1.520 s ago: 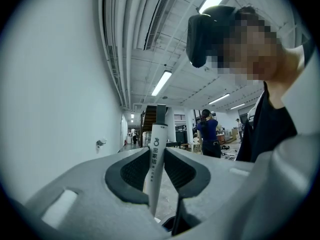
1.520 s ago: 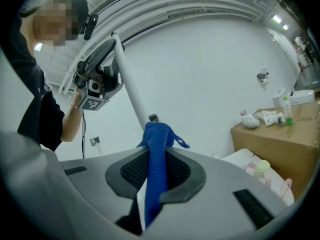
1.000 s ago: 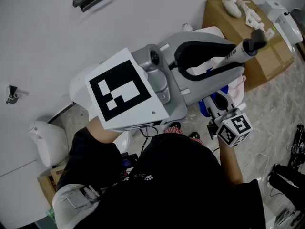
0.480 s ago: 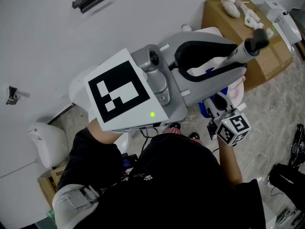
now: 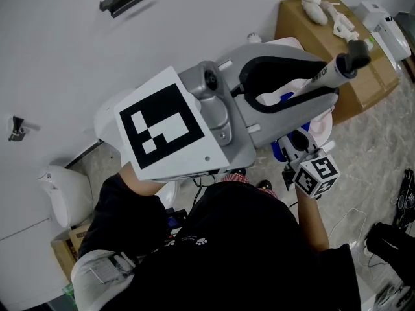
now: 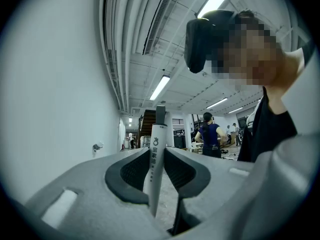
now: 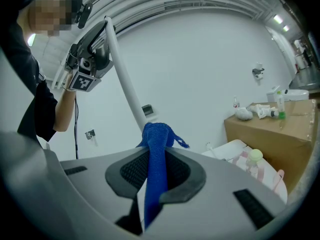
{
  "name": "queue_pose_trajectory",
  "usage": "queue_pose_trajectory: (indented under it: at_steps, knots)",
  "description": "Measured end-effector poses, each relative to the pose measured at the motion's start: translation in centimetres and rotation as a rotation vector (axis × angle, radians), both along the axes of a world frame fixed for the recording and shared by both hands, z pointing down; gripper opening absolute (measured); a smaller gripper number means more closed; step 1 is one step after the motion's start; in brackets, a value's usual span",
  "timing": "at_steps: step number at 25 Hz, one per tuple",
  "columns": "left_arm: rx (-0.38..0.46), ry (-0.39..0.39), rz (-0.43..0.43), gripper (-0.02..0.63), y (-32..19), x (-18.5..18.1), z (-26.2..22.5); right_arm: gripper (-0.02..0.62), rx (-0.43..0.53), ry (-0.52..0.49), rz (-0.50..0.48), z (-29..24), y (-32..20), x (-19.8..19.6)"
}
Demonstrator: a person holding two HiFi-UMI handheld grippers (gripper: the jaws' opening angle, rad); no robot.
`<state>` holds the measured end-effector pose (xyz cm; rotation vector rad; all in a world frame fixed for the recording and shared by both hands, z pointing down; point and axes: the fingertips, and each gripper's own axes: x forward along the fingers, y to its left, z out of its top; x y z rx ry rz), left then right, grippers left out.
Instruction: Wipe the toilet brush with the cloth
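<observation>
My left gripper [image 5: 321,83] fills the middle of the head view, shut on the white handle of the toilet brush [image 5: 327,72], whose dark end [image 5: 353,54] sticks out past the jaws. In the left gripper view the handle [image 6: 156,154] stands upright, clamped between the pads. My right gripper [image 7: 159,176] is shut on a blue cloth [image 7: 156,156]. The cloth's top rests against the brush's white shaft [image 7: 125,81], which slants up to the left gripper [image 7: 89,59]. In the head view only the right gripper's marker cube [image 5: 318,175] and a bit of blue cloth [image 5: 285,98] show.
A cardboard box [image 5: 334,34] with white items on top stands by the wall at the right. A white toilet [image 7: 235,149] sits below the brush, with a green-capped bottle [image 7: 256,156] on it. A white bin [image 5: 65,190] is at the left. Dark gear [image 5: 395,245] lies on the floor.
The brush handle's dark end has shifted slightly to the right. A bit of blue cloth now shows through the left gripper's jaw gap in the head view.
</observation>
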<state>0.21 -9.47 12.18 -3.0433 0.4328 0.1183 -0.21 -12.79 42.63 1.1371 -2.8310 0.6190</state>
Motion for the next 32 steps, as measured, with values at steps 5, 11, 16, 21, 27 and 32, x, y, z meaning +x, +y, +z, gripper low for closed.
queue_pose_trajectory:
  at_steps: [5,11,16,21,27,32]
  knots:
    - [-0.004,-0.003,0.003,0.088,0.0,0.0,0.1,0.064,-0.011,0.006,0.002,0.5,0.0,0.0]
    - [-0.005,-0.002,0.007,0.088,0.1,0.1,0.1,0.064,-0.023,0.015,0.003,1.1,0.2,0.0]
    - [-0.002,0.002,0.008,0.089,0.2,0.2,0.0,0.064,-0.028,0.021,0.003,1.4,0.2,0.1]
    - [-0.001,-0.001,0.01,0.089,0.4,0.5,0.1,0.064,-0.034,0.027,0.0,1.8,0.3,0.2]
    - [-0.003,-0.004,0.01,0.089,0.6,0.6,0.1,0.064,-0.039,0.046,-0.01,2.3,0.4,0.0]
    - [-0.004,0.0,0.003,0.089,0.4,0.5,0.1,0.064,-0.047,0.058,-0.011,2.6,0.4,0.0]
